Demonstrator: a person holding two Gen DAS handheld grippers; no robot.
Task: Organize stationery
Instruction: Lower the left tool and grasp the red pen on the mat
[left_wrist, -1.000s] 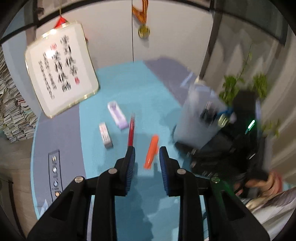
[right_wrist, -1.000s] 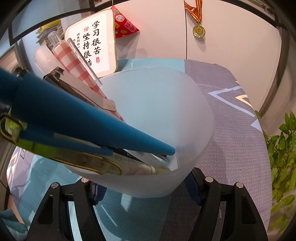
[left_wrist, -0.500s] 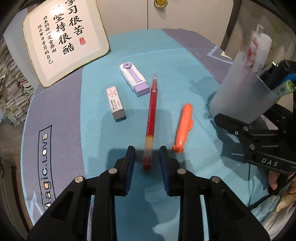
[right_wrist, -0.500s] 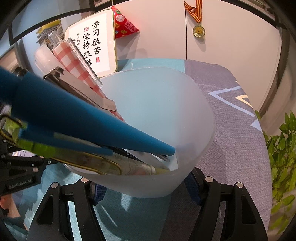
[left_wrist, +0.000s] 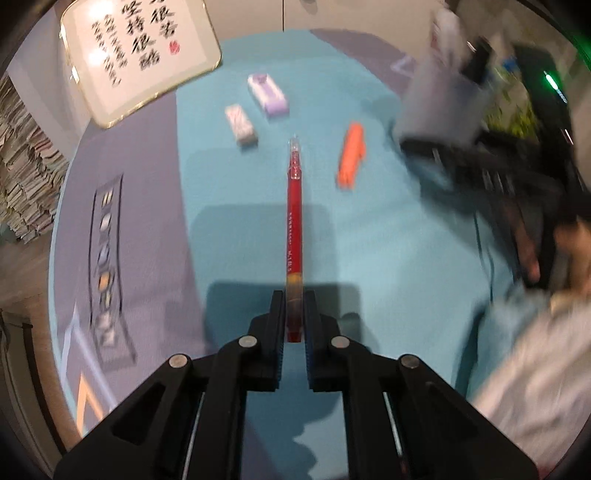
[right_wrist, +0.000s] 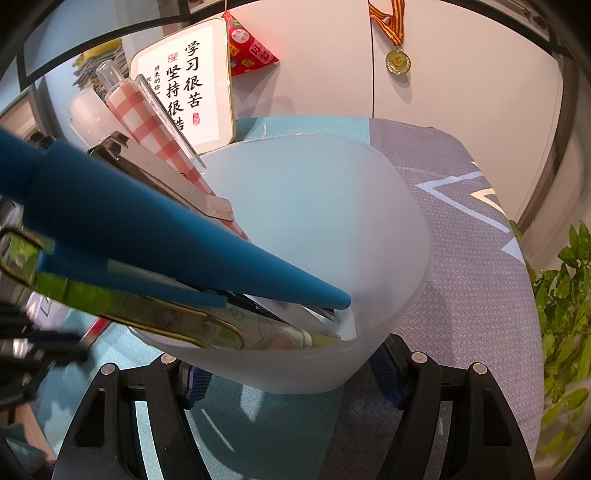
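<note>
Between the closed fingers of the left gripper (left_wrist: 294, 314) sits the near end of a long red pen (left_wrist: 294, 221), lying on the teal tablecloth (left_wrist: 369, 251). An orange marker (left_wrist: 351, 155) lies just beside it. The right gripper (right_wrist: 291, 373) clamps a frosted white plastic pen cup (right_wrist: 314, 229), its jaws easing open slightly, with a checked pen (right_wrist: 147, 125) inside.
</note>
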